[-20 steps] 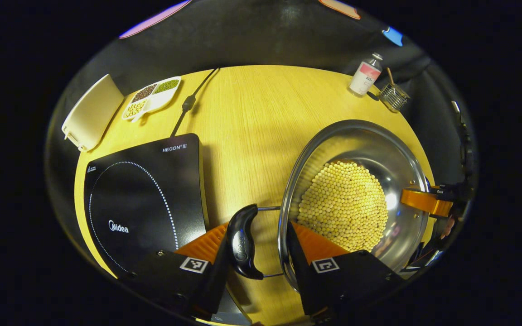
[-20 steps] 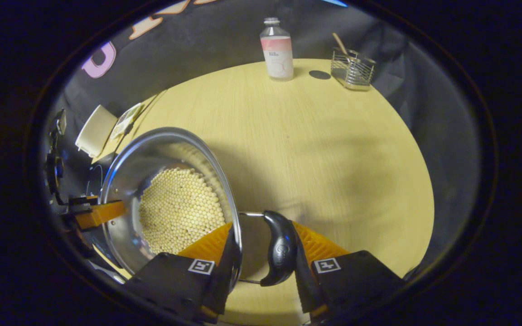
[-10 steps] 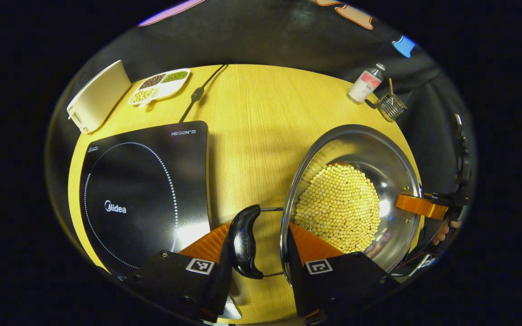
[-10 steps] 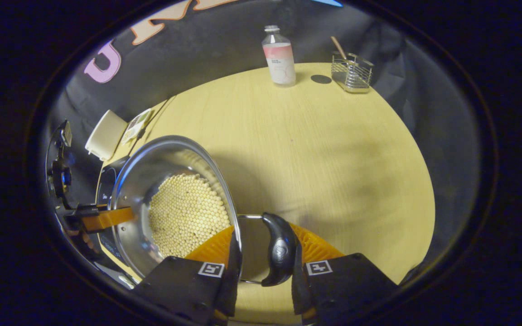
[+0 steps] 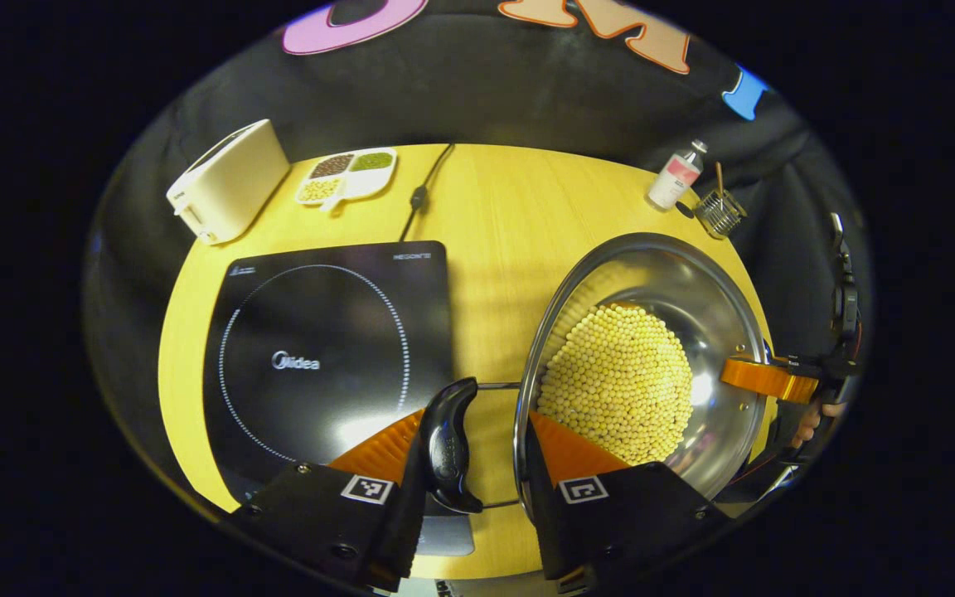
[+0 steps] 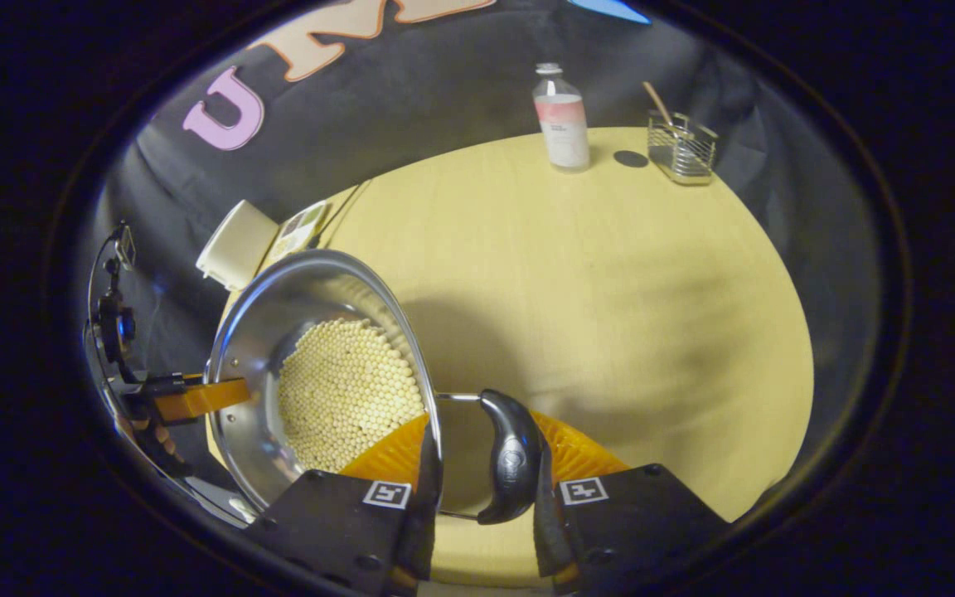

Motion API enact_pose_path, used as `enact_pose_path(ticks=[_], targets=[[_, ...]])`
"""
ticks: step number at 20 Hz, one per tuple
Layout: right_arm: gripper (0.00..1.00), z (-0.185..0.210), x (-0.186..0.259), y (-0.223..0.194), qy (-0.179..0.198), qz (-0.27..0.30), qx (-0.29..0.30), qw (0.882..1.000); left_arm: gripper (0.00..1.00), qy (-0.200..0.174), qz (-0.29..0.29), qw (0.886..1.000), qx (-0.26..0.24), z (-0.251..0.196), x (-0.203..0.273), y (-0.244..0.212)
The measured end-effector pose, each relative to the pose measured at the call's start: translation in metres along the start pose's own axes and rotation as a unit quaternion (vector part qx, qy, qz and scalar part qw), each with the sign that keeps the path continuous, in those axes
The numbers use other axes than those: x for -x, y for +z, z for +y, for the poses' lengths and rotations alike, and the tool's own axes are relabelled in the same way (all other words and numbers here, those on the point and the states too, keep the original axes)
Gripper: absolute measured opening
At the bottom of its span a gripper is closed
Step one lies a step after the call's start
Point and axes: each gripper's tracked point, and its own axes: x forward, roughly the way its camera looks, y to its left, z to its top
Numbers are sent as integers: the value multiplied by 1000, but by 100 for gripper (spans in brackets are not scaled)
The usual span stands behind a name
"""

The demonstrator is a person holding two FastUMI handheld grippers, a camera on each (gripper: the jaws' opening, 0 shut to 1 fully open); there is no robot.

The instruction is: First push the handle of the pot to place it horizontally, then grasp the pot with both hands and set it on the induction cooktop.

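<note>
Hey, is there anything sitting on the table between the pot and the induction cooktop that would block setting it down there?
Nothing visible does. In the left gripper view the pot is beside the induction cooktop, with bare table between them. The cooktop's surface looks bare, and the toaster and bean dish stand behind it.

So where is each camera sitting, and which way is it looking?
Left gripper view: rides the left gripper, looks down over the pot toward the induction cooktop; its jaws straddle the pot's left handle.
Right gripper view: rides the right gripper at the right handle, faces the bottle.
Both see the pot of beans and the opposite gripper.
</note>
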Motion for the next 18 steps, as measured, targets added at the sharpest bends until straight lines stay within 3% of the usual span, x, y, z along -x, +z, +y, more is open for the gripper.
enact_pose_path(ticks=[3, 4, 16, 17, 18], targets=[[43, 26, -4, -3, 2, 0, 1, 1000, 58, 3, -3, 1000, 2, 24, 8, -1], [50, 34, -4, -4, -1, -3, 3, 1000, 58, 0, -3, 1000, 2, 32, 9, -1], [50, 159, -41, -21, -41, -12, -20, 999, 58, -34, -11, 998, -47, 164, 5, 21], [43, 168, -44, -21, -44, -12, -21, 999, 57, -36, -10, 998, -47, 172, 4, 21], [50, 177, -46, -22, -47, -9, -21, 999, 57, -38, -10, 998, -44, 182, 4, 22]])
